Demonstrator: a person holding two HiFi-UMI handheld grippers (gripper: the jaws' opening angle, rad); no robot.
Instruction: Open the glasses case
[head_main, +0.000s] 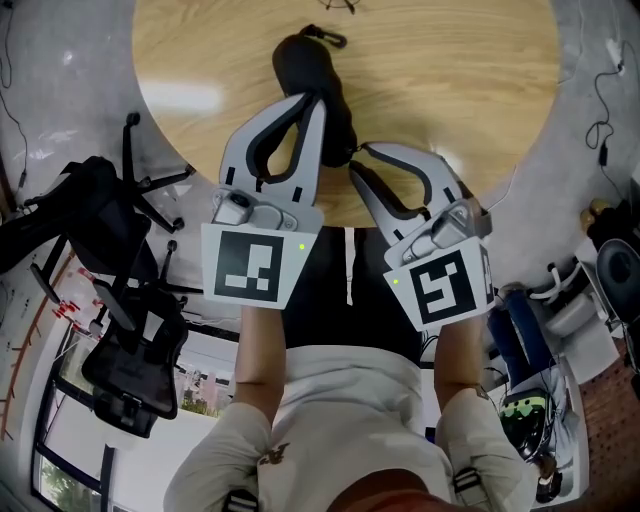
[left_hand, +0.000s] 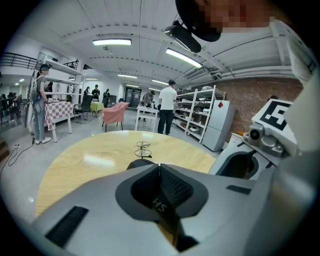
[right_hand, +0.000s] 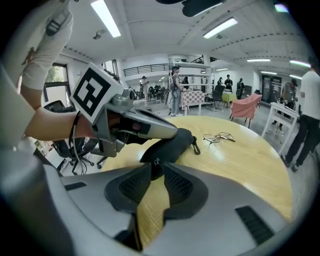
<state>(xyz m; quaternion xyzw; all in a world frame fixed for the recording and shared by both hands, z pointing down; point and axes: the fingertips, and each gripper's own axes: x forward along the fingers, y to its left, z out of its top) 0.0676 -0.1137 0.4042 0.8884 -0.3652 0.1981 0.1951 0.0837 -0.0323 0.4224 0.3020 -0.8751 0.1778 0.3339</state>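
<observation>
A black soft glasses case (head_main: 305, 60) lies on the round wooden table (head_main: 450, 90), a little in from its near edge. My left gripper (head_main: 318, 98) is shut, and its tips rest on top of the case (right_hand: 175, 142). In the left gripper view the jaws (left_hand: 159, 166) meet in a line with the case (left_hand: 141, 162) just behind them. My right gripper (head_main: 357, 165) comes in from the right. Its jaws (right_hand: 157, 170) stand a little apart at the case's near end, and table wood shows between the pads. Whether the left tips pinch any fabric is hidden.
A pair of thin-framed glasses (right_hand: 218, 137) lies on the table beyond the case, at the far edge (head_main: 338, 6). Black office chairs (head_main: 120, 340) stand to the left of the person. Cables and gear lie on the floor at the right (head_main: 600, 130).
</observation>
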